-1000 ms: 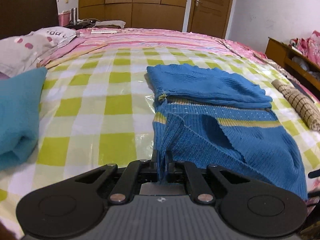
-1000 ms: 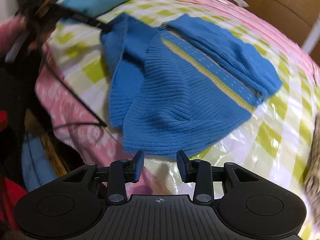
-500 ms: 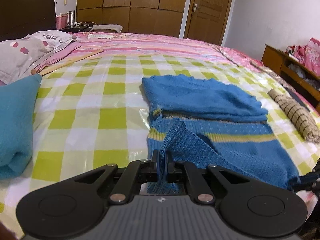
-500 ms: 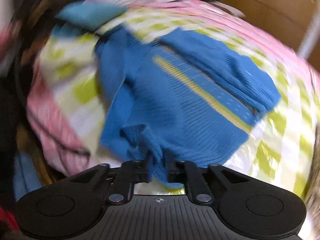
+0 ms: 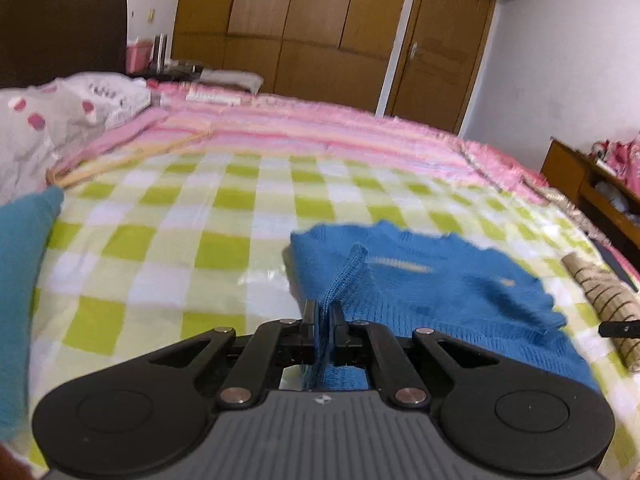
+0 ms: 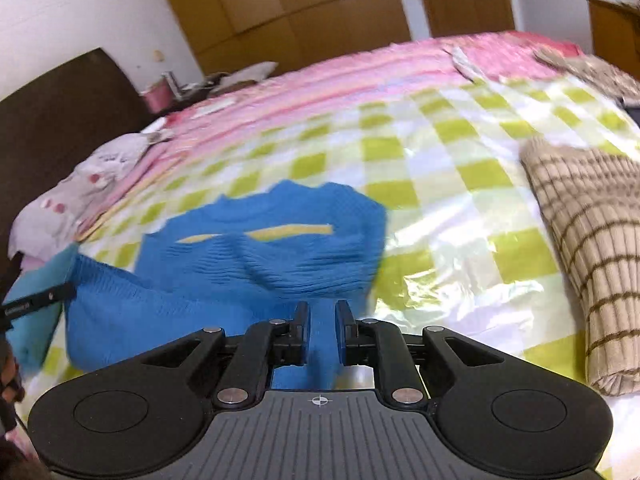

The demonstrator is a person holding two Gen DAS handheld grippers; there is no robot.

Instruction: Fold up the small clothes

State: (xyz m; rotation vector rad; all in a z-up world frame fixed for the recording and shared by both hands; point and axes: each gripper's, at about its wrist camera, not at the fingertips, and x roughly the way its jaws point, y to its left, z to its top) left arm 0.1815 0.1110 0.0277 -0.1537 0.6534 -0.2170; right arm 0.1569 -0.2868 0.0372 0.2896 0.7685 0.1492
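A small blue knit sweater (image 5: 432,280) with a yellow stripe lies on the green-and-white checked bed cover (image 5: 192,240). My left gripper (image 5: 323,312) is shut on the sweater's near hem at its left corner, and a fold of knit stands up between the fingers. My right gripper (image 6: 323,316) is shut on the near hem of the same sweater (image 6: 280,252) at its right corner. The lower half is lifted and carried over the upper half. The left gripper's tip shows in the right wrist view (image 6: 36,302).
A folded beige striped garment (image 6: 588,256) lies right of the sweater, also in the left wrist view (image 5: 608,300). A teal cushion (image 5: 20,280) lies at the left. Pillows (image 5: 60,120) and a dark headboard (image 6: 64,100) are at the far left. Wooden wardrobes (image 5: 320,28) stand behind the bed.
My right gripper closed on the sweater's hem. Both grippers lifted the near hem and moved it forward over the upper part of the sweater.
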